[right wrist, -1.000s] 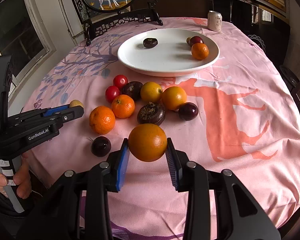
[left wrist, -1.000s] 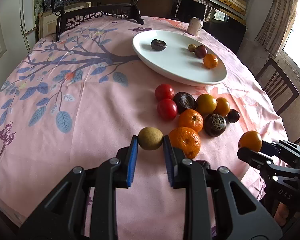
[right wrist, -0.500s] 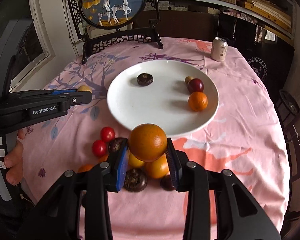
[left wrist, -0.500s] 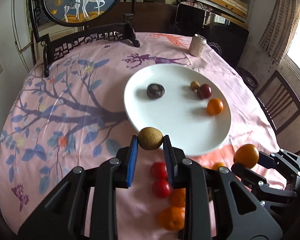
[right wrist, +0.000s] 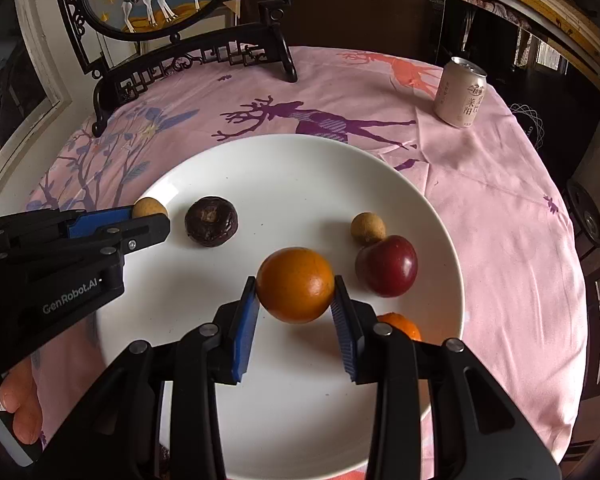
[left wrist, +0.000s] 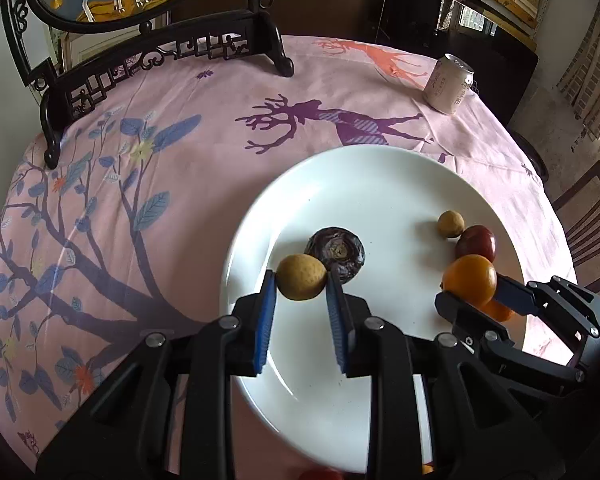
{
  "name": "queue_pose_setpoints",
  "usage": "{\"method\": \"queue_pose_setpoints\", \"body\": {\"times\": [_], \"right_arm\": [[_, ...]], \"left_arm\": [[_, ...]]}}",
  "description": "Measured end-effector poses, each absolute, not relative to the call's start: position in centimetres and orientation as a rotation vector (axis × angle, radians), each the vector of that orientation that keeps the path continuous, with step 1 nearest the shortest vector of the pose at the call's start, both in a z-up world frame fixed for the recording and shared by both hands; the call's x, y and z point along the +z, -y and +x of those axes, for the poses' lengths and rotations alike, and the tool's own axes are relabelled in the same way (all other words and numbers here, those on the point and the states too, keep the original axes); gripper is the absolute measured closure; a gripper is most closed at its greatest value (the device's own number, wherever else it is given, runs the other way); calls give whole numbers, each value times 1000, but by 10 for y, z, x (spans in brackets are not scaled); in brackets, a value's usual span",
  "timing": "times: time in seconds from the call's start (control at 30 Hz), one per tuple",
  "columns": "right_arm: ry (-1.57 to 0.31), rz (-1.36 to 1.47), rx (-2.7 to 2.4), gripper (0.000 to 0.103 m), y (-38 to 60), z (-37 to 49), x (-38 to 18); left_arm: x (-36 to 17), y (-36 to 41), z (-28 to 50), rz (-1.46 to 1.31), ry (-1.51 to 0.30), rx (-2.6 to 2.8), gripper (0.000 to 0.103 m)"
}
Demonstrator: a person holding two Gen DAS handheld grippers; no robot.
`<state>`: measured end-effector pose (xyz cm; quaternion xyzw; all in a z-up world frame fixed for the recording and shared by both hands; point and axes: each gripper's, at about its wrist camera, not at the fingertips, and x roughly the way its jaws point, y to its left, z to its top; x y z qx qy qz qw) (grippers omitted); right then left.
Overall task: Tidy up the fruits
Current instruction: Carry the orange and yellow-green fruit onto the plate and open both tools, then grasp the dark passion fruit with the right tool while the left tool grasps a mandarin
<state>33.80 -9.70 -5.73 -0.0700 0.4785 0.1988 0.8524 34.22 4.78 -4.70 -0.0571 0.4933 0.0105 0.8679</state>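
- Carrying two fruits over the white plate (right wrist: 440, 216) at once: left claw (left wrist: 301, 286) clamped on a small tan fruit (left wrist: 301, 282), right claw (right wrist: 295, 292) clamped on an orange (right wrist: 295, 290).
- Both held clear above the plate, neither resting on it as far as can be told.
- Already lying on the plate: a dark wrinkled fruit (right wrist: 211, 221), a second small tan fruit (right wrist: 367, 229) touching a red plum (right wrist: 386, 266), and another orange (right wrist: 400, 326) half hidden behind the right claw.
- Judged step: delivery, just short of release.
- Next, probably: lowering each claw to a bare patch of plate, then easing the pads apart.
- For the tan fruit, a spot just beside the dark wrinkled one, not on top of it.
- For the orange, a spot near the plum and the hidden orange; crowded there, so a gentle set-down to avoid knocking round fruit toward the rim.
- More fruit glimpsed past the plate's near edge on the pink-clothed worktop (left wrist: 172, 184), so likely more trips to come.
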Motion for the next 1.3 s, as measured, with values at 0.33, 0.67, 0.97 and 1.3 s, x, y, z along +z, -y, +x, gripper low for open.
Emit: {"method": "queue_pose_setpoints", "body": {"times": [0.33,0.67,0.97,1.3], "right_arm": [[-973,-194,388,44,90,348,-58],[-828,-186,332,2,140,205,-18],[-853,-154,316,2,151,113,-41],[-853,-190,324,2,138,92,-41]], "left_arm": [[-45,-53,345,-133,-1006,33,37],[-14,-52,186,-76,-872,15,8],[-44,-40,95,-66,-884,-25,8],[-39,-45,73,-85,-861,-17,8]]}}
